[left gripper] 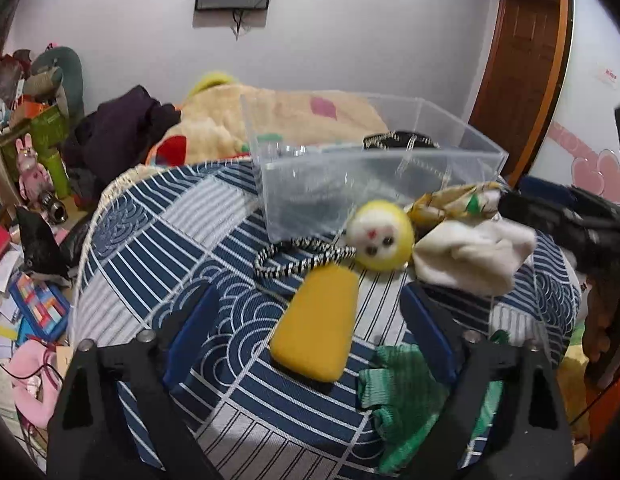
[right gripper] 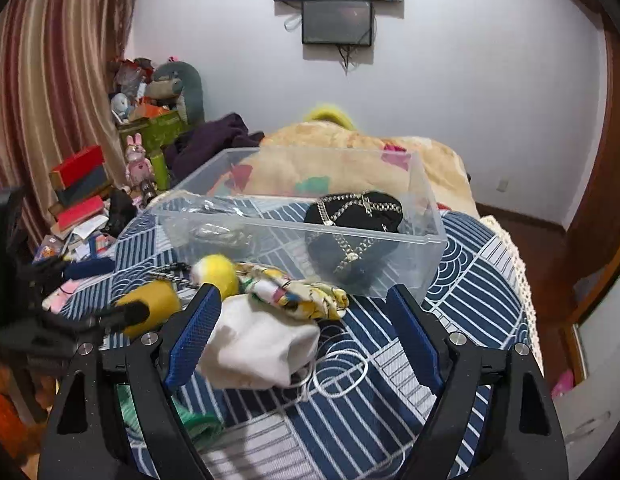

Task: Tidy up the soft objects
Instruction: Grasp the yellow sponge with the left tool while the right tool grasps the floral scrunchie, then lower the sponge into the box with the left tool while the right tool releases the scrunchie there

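While both claws hang spread over the bed, nothing is gripped.
Left gripper [left gripper: 310, 316] straddles the yellow plush doll [left gripper: 318, 320]; green cloth [left gripper: 402, 396] partly under its right finger. Right gripper [right gripper: 305, 328] wide apart, left pad touching the white cloth [right gripper: 261, 344], bare quilt [right gripper: 470, 280] toward the right edge. Floral cloth [right gripper: 305, 292] just beyond. Clear bin [right gripper: 293, 224] farther back holds a black chained item [right gripper: 354, 220], probably a bag; doll's head blurred.

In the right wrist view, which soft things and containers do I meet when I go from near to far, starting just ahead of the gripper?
White cloth bag → floral patterned cloth → clear plastic bin with a black chain-trimmed item inside → beige blanket.
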`<state>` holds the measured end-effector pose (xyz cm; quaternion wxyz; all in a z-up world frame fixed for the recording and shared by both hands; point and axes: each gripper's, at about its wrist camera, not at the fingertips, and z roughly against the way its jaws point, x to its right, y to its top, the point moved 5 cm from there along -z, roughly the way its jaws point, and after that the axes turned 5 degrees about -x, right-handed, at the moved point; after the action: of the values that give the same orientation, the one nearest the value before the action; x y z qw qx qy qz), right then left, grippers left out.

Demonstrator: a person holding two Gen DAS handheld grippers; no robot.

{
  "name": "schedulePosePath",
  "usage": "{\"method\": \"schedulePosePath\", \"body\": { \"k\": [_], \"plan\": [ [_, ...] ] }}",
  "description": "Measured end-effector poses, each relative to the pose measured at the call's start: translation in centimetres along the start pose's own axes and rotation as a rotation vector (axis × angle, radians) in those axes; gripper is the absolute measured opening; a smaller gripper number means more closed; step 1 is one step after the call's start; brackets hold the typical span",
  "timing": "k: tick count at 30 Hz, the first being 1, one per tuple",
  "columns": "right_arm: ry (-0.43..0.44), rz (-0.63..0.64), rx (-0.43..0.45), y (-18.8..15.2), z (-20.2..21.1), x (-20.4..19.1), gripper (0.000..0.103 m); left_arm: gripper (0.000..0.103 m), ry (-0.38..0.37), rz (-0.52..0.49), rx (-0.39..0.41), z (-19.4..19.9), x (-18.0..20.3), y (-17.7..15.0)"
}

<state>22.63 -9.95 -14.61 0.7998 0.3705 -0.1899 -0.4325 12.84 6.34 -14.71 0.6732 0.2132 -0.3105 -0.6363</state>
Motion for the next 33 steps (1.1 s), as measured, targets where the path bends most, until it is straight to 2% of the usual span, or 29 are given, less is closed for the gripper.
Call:
{"method": "schedulePosePath", "body": {
  "k": [4,5,7,9,12,23,33],
  "plan": [
    [0.057,-0.03,-0.05,-0.4,-1.3,0.0,0.056,0.07,-0.021,0.001,-0.031,-1.1,0.0,-0.6],
    [0.072,-0.033,-0.063,-0.6,-1.6,-0.2,0.043,0.067,-0.022,0.0,-0.035,-1.3,0.1,-0.7],
    [0.087,-0.032,-0.078,-1.0,-1.9,-0.4,0.032,0.051,-0.034,-0.003,-0.048,-1.6,0.2,-1.0],
    [0.085,-0.023,-0.069,-1.3,-1.7,-0.6,0.025,0.041,-0.045,-0.008,-0.061,-1.8,0.5,-1.3],
    [0.088,-0.028,-0.058,-1.6,-1.2,-0.3,0.019,0.039,-0.033,-0.026,-0.048,-1.6,1.0,-1.6],
    [0.081,-0.094,0.05,-1.0,3.7,1.9,0.016,0.038,-0.067,-0.065,0.048,3.9,3.1,-0.6],
    [0.069,-0.102,0.172,1.4,7.5,2.4,0.016,0.038,-0.057,-0.047,0.166,7.0,3.1,3.7]
  ]
}}
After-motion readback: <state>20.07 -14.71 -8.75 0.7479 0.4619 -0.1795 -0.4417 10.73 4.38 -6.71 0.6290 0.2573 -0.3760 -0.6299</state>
